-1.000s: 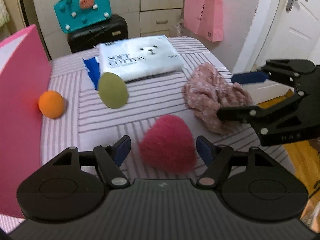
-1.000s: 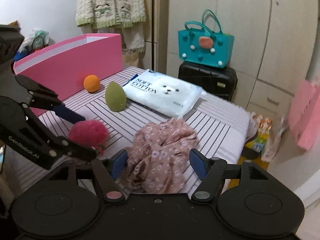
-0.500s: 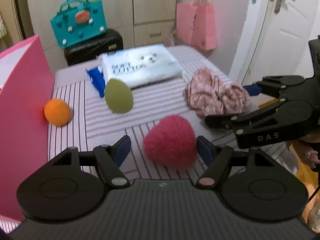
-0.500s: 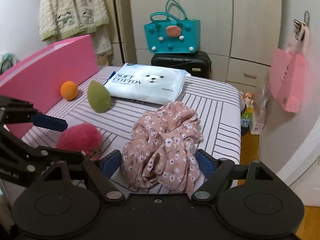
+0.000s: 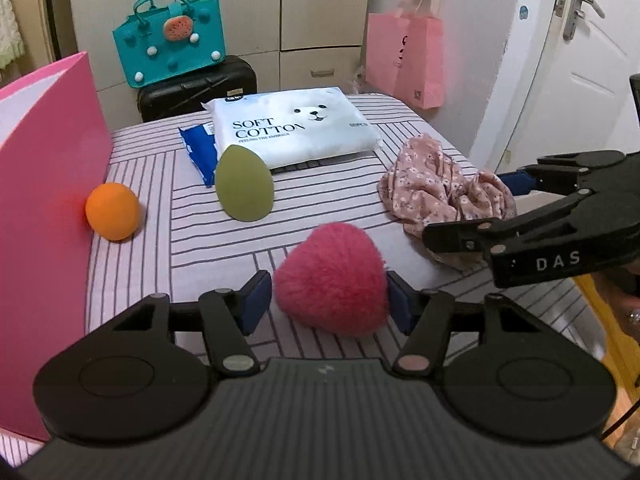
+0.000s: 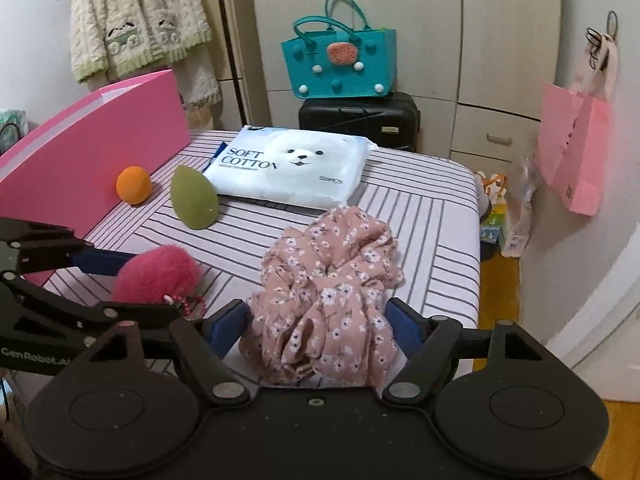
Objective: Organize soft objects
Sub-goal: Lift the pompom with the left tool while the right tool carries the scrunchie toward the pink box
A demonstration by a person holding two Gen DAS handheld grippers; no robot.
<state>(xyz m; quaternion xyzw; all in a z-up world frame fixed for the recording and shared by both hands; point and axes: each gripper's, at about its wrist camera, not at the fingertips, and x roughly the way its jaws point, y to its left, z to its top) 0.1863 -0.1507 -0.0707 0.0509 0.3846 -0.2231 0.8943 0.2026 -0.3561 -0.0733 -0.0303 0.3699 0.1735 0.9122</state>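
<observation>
A pink fluffy heart [image 5: 332, 276] lies on the striped table cover [image 5: 160, 280], between the fingers of my left gripper [image 5: 328, 300]. Its jaws are closing and the blue pads just reach the fluff on both sides, without squeezing it. The crumpled floral cloth [image 6: 332, 292] sits between the fingers of my right gripper [image 6: 318, 326]. Those jaws are closing too, with the pads at the cloth's edges. From the side I see the left gripper [image 6: 148, 286] around the heart [image 6: 156, 276], and the right gripper [image 5: 464, 208] around the cloth [image 5: 432, 184].
An orange ball [image 5: 113, 211], a green egg-shaped sponge [image 5: 245, 184], a white cotton pack [image 5: 296, 126] and a blue packet [image 5: 198, 152] lie farther back. A tall pink box [image 5: 44, 200] stands along the left. Behind are a teal bag [image 5: 172, 48] and a pink paper bag [image 5: 404, 60].
My left pads have drawn in until they meet the heart's sides. The right gripper has rolled slightly and its pads now stand closer to the cloth. Nothing on the table has moved.
</observation>
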